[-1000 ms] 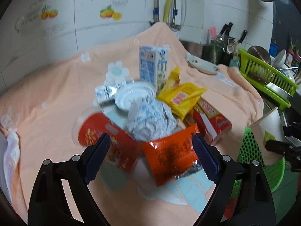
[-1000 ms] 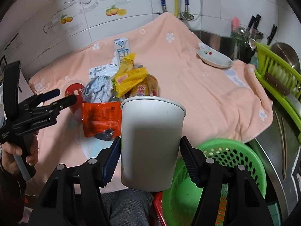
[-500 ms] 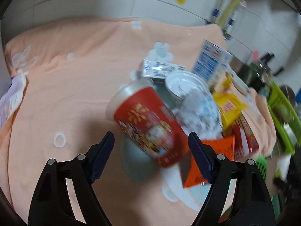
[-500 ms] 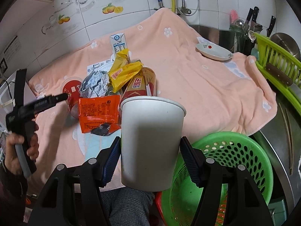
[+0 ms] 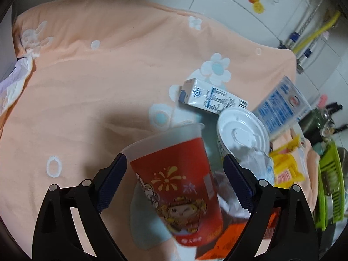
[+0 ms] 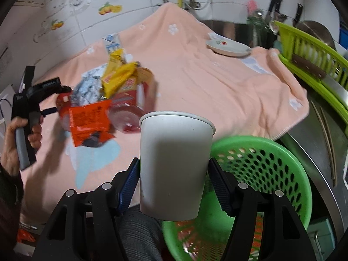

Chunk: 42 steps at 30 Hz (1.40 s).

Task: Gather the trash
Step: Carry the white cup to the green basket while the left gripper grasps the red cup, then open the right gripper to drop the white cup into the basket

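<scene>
Trash is crowding the peach towel [image 6: 217, 82] at its left middle; bare cloth is lying open rightward, the white saucer [image 6: 228, 46] alone interrupting it.

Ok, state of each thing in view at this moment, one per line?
Left tongs: jaws just opened wider, straddling the cup, pads not pressing it.
Red printed plastic cup: lying tilted between the jaws.
Right tongs: shut on white paper cup, upright.
Green perforated plastic basket: beside the white cup, mostly empty.
White plastic lid: off, loose in the pile.
</scene>
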Tool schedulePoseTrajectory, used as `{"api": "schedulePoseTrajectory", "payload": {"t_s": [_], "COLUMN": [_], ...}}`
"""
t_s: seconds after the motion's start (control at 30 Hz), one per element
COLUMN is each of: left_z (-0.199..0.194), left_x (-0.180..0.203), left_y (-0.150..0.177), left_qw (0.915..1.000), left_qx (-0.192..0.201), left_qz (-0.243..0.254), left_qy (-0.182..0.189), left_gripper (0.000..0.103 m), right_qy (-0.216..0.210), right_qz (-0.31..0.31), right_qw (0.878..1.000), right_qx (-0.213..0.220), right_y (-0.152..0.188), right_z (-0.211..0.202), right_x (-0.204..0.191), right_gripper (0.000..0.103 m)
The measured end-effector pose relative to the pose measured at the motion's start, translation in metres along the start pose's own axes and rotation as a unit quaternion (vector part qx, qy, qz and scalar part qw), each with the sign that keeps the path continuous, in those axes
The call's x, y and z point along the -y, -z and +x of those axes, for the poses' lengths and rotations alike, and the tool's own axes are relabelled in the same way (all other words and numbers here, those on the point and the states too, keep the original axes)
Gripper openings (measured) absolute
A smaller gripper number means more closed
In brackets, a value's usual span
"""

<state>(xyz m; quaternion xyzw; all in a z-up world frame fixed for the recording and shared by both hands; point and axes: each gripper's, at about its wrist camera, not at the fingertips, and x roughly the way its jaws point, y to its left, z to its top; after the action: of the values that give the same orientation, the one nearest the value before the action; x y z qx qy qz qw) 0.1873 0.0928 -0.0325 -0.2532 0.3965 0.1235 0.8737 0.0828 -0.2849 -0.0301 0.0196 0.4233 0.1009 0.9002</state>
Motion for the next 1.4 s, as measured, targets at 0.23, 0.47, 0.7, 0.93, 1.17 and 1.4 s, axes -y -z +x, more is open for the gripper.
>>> {"api": "schedulePoseTrajectory", "payload": {"t_s": [0.23, 0.47, 0.7, 0.93, 1.17, 1.4], "left_z": [0.02, 0.022, 0.011, -0.013, -0.05, -0.084], "left_x": [-0.003, -0.001, -0.007, -0.009, -0.001, 0.03], "left_y": [0.0, -0.001, -0.001, 0.004, 0.015, 0.037], "left_qw": [0.9998, 0.9998, 0.9989, 0.9971, 0.9911, 0.9788], "left_qx": [-0.017, -0.017, -0.015, -0.004, 0.006, 0.015], "left_qz": [-0.014, 0.007, 0.02, 0.044, 0.077, 0.127], "left_qy": [-0.005, 0.01, 0.039, 0.063, 0.108, 0.16], "left_gripper": [0.089, 0.086, 0.078, 0.077, 0.076, 0.075], "right_qy": [0.032, 0.056, 0.059, 0.057, 0.06, 0.066], "right_qz": [0.031, 0.058, 0.083, 0.095, 0.105, 0.103], "right_qw": [0.999, 0.995, 0.99, 0.987, 0.986, 0.987], "right_qx": [-0.029, -0.063, -0.098, -0.116, -0.118, -0.104], "right_y": [0.023, 0.042, 0.055, 0.058, 0.061, 0.069], "right_z": [0.018, 0.039, 0.062, 0.077, 0.085, 0.067], "right_x": [0.036, 0.063, 0.08, 0.083, 0.089, 0.097], "right_gripper": [0.062, 0.062, 0.062, 0.063, 0.069, 0.073]}}
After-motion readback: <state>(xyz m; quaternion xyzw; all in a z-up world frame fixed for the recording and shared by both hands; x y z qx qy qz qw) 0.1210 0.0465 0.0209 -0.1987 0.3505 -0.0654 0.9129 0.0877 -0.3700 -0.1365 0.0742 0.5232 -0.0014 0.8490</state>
